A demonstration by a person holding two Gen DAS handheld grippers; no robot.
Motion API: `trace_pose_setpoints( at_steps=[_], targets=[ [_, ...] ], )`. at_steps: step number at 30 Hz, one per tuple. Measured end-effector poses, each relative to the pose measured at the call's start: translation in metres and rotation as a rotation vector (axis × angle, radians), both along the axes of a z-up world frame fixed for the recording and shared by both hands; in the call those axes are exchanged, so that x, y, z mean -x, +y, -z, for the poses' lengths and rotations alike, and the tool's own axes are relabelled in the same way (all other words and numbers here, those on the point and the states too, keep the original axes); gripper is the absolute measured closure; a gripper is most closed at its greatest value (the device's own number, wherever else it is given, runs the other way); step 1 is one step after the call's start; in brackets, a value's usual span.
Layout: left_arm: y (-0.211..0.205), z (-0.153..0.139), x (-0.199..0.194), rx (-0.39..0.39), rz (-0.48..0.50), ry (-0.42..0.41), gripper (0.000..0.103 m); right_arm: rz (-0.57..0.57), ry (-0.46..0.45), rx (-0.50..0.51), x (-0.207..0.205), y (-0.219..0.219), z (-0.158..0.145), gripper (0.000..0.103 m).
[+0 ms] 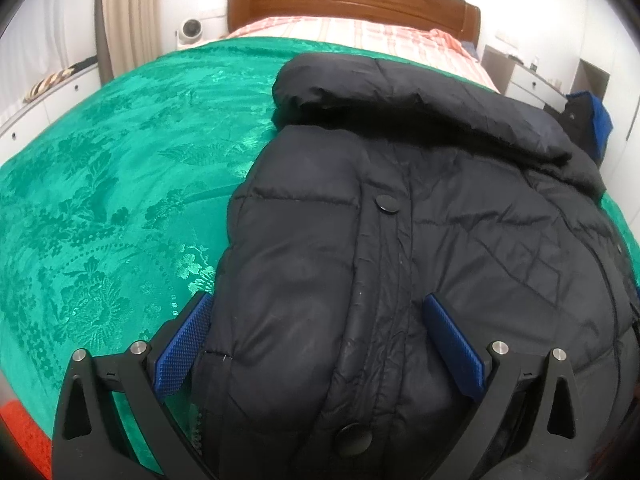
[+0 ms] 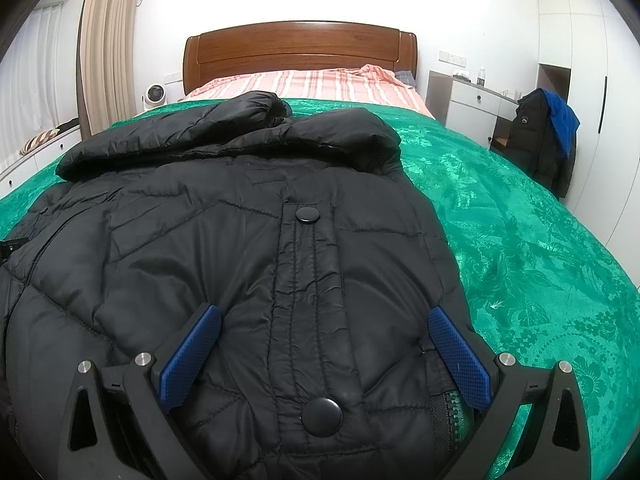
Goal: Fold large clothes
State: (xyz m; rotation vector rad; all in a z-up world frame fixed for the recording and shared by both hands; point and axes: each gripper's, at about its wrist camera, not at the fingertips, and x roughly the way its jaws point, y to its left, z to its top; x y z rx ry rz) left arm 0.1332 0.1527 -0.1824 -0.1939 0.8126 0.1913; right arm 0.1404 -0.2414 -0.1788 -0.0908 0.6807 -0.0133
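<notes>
Left wrist view: the left tongs (image 1: 316,344) are standing spread wide, both blue pads (image 1: 454,346) bare, nothing pinched. The black padded jacket (image 1: 400,240) is lying on the green bedspread (image 1: 100,220), filling the space between the pads and extending ahead and to the right. Its snap placket (image 1: 384,280) is running straight away from the tongs toward the rolled hood (image 1: 380,92), so the long axis is lying along the camera's line of sight. The jacket's left edge is sitting just inside the left pad.

Right wrist view: the right tongs (image 2: 324,352) are likewise standing spread, empty, straddling the jacket's (image 2: 240,260) lower front. The placket (image 2: 308,300) is again leading directly away toward the hood (image 2: 240,136) and the headboard (image 2: 300,52). The jacket's right edge is passing beside the right pad (image 2: 460,356), with an exposed zipper (image 2: 450,420) near it.

Judgement: each pair of tongs is sitting nearest its own side's hem corner, which favours a lengthwise fold toward the hood.
</notes>
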Motion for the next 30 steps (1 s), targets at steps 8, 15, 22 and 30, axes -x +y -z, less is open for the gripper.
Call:
trace_pose_setpoints(
  at_steps=[8,15,22,30],
  targets=[
    [0.0002,-0.0002,0.0000,-0.003,0.004,0.002,0.000,0.000,0.000,0.001,-0.0001,0.0004,0.0001,0.001],
    [0.0001,0.0008,-0.0020,-0.002,0.009,0.018,0.000,0.000,-0.001,0.001,-0.0003,0.0005,0.0002,0.000],
    [0.0006,0.0011,-0.0039,0.002,0.015,0.039,0.000,-0.001,-0.001,0.001,-0.0002,0.0004,0.0003,0.000],
    [-0.0001,0.0017,-0.0044,0.003,0.020,0.056,0.000,-0.001,-0.002,0.001,-0.0001,0.0003,0.0003,0.001]
  ],
)
